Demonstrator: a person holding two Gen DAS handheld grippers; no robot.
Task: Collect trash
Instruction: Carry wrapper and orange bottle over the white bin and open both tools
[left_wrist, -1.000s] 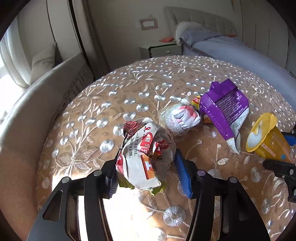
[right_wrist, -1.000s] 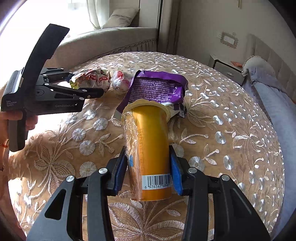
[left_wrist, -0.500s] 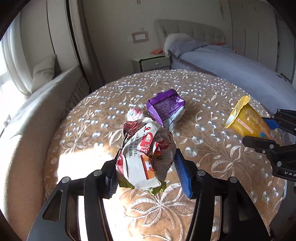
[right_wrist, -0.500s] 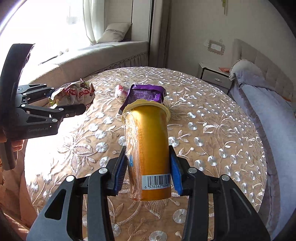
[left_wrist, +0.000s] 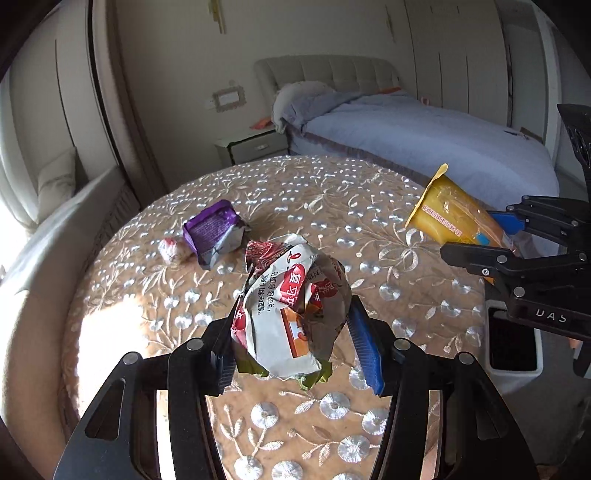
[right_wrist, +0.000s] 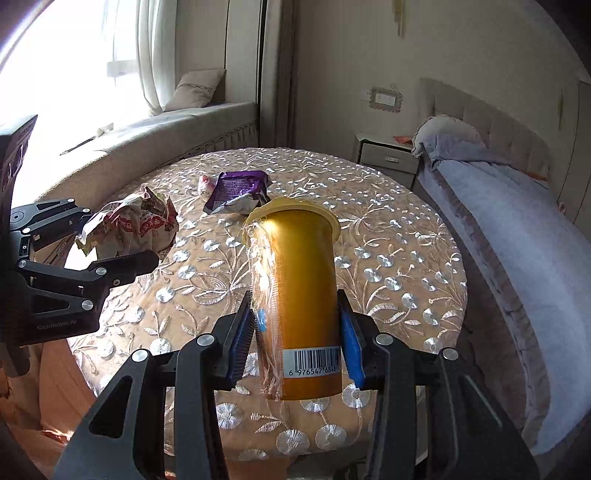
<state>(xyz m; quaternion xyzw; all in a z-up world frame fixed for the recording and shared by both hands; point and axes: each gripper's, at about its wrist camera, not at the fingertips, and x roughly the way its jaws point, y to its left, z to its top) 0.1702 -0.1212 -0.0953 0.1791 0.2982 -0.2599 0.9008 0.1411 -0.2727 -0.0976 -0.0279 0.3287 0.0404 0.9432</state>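
- Both loads have come up and away from the tabletop (right_wrist: 399, 236) in the last second; a moment ago the two tools hung low over the cloth, and now they sit higher and further back, with much more of the room showing round them.
- The left hand-held gripper (left_wrist: 291, 343) stays closed on the crumpled snack wrapper (left_wrist: 291, 306), pinched between its pads and clear of the cloth.
- The right hand-held gripper (right_wrist: 299, 332) keeps its jaws clamped on the yellow cup (right_wrist: 299, 295) near its barcoded base, rim pointing away, a scrap of clear film trailing down one side.
- Left behind near the far side of the table lie the purple packet (left_wrist: 214, 232) and, just beside it, a small wrapped ball (left_wrist: 171, 251).
- From the left camera a white bin (left_wrist: 513, 354) with a dark opening shows on the floor past the table edge, below the right tool.
- I'd judge the pickup done and the carry to that bin under way; two pieces remain to fetch afterwards.
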